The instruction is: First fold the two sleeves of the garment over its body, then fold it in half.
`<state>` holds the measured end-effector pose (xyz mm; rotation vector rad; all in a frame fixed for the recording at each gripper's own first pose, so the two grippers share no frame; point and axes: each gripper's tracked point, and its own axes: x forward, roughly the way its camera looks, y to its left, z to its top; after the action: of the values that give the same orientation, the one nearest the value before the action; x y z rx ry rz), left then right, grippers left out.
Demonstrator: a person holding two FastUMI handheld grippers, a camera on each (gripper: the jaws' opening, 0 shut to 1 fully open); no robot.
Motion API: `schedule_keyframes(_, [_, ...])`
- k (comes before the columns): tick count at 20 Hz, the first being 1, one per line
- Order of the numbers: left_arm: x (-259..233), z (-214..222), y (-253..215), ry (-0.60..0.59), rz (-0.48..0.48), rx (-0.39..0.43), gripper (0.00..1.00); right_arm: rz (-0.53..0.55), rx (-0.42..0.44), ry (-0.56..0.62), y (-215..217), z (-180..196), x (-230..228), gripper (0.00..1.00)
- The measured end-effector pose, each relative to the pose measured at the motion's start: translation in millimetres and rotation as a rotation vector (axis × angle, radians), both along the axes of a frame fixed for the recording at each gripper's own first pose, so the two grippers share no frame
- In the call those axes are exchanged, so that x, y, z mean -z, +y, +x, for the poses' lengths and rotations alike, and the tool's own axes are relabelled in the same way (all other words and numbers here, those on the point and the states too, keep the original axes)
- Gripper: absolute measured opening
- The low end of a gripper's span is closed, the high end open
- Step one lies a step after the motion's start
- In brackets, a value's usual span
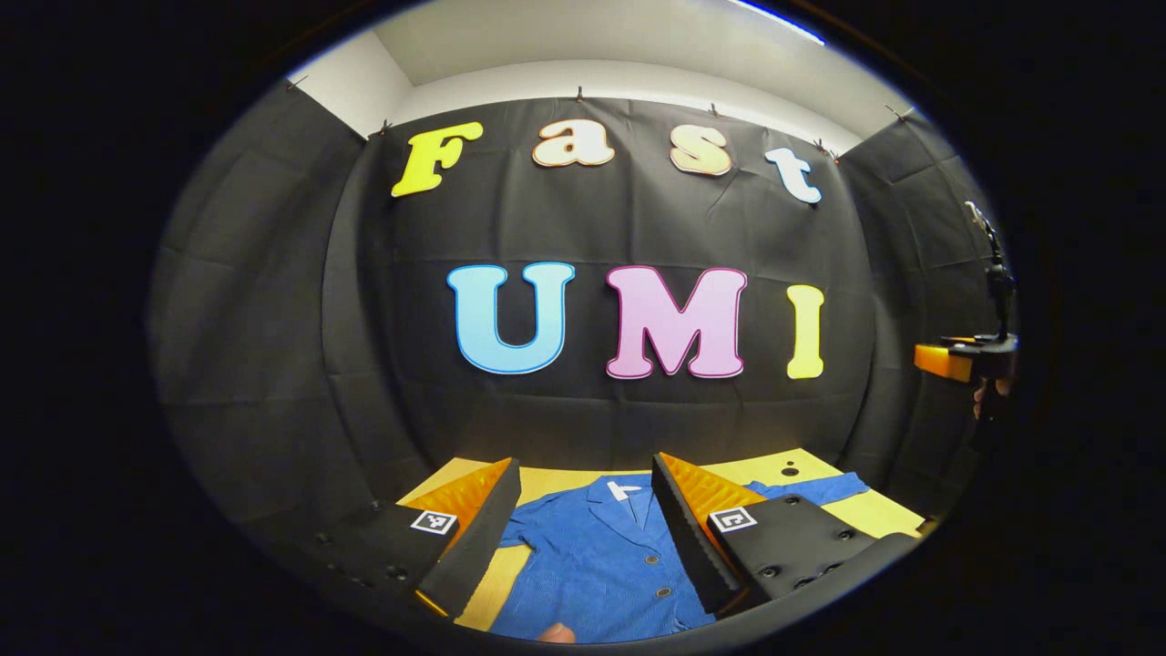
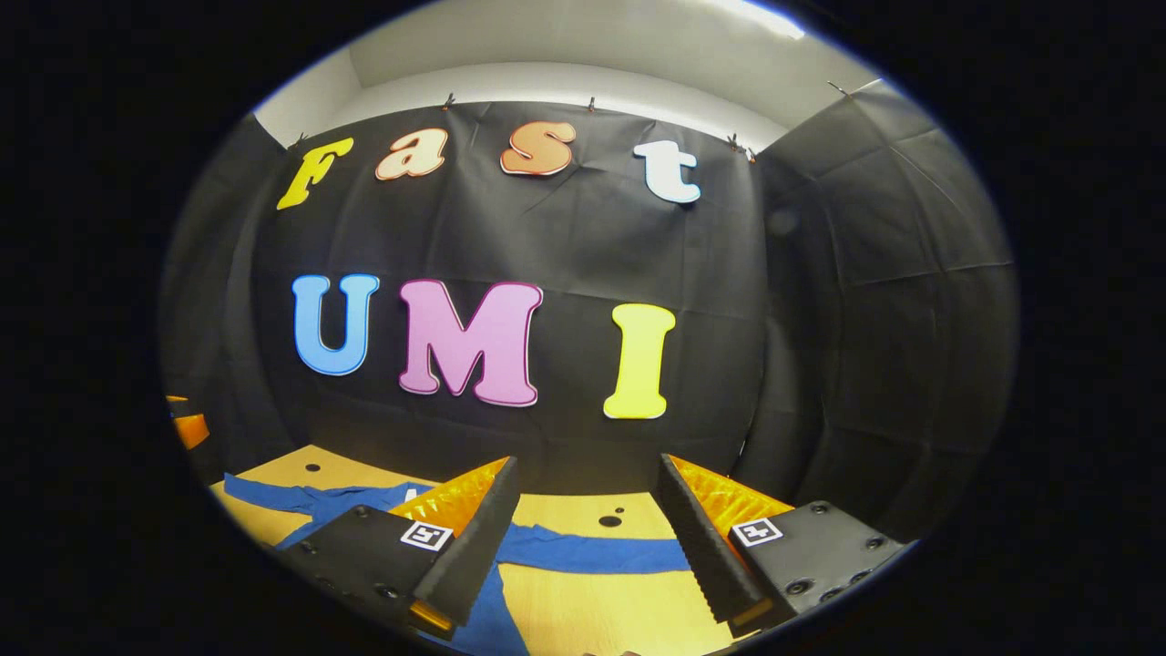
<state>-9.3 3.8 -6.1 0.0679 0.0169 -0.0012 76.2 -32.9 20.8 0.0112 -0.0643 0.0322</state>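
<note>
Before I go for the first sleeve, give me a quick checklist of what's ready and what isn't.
1. Blue shirt lying flat on the yellow table, front up: ok.
2. Right-side sleeve stretched out, not yet folded: ok to start.
3. Left gripper open, holding nothing, over the shirt's body: ok.
4. Right gripper open, holding nothing, above the sleeve: ok.
5. Other sleeve laid out straight: cannot tell.
6. Either gripper low enough to pinch cloth: not ok, both above the table.

Black gripper bodies (image 1: pixel 792 542) (screwed), square markers (image 1: pixel 732 519)
</note>
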Motion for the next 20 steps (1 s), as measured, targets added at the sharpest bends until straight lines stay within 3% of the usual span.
schedule_keyframes(4, [-1.2,8.8,-3.6,-0.011,-0.024,-0.008,0.83,-0.011,0.032,0.007,-23.7,32.3,7.5,0.95])
schedule_keyframes(7, [13.0,17.4,-14.4,0.027,-0.059,-0.011,0.83,-0.019,0.037,0.088,-40.8,55.6,49.8,0.95])
schedule_keyframes(10, [27.4,32.7,-27.4,0.068,-0.059,-0.029,0.83,0.02,0.021,0.232,-54.9,85.3,113.2,0.95])
schedule_keyframes(15, [32.7,58.0,-46.3,0.1,-0.001,-0.102,0.83,0.055,0.068,0.482,-104.8,151.2,241.1,0.96])
schedule_keyframes(20, [48.2,81.5,-71.8,0.186,0.056,-0.167,0.83,0.215,0.145,0.75,-146.1,197.1,363.4,0.97])
